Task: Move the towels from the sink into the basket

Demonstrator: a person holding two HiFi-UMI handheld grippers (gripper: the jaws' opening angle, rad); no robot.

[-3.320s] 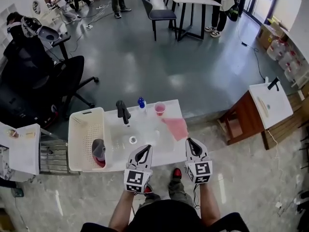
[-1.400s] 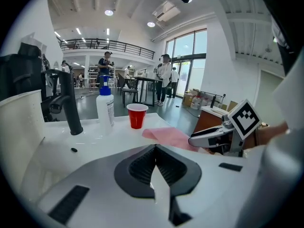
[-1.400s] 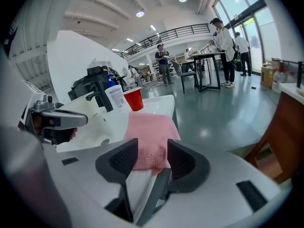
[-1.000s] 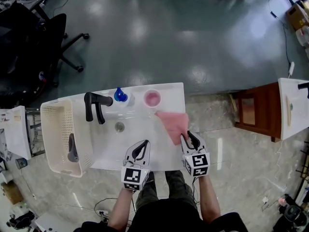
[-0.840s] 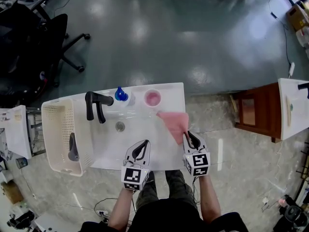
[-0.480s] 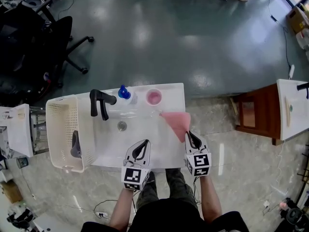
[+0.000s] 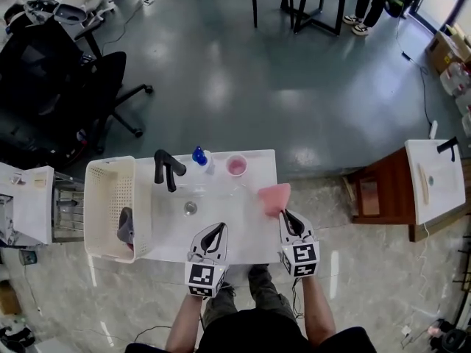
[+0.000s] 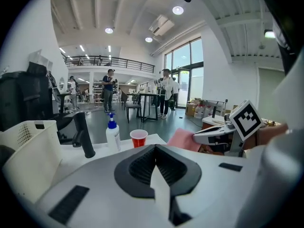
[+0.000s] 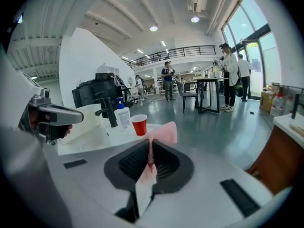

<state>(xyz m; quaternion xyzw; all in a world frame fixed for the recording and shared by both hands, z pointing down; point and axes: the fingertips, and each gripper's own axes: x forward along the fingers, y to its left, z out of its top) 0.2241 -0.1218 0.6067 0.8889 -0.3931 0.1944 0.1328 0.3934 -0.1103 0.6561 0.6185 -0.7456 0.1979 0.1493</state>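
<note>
The right hand-held gripper [image 9: 151, 148] has just been squeezed shut on the pink towel [image 7: 274, 195], which is held up at the right edge of the sink [image 7: 221, 219]. The left hand-held gripper [image 8: 156, 158] is kept closed, nothing in it. A grey towel [image 7: 126, 228] can be seen in the basket [image 7: 103, 190], just left of the sink.

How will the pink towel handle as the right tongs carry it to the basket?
Probably floppy: the pink towel bunches and droops from the right tongs, which have just closed on its edge. Likely light, since one pinch lifts it. It may swing and brush the red cup en route to the basket.
</note>
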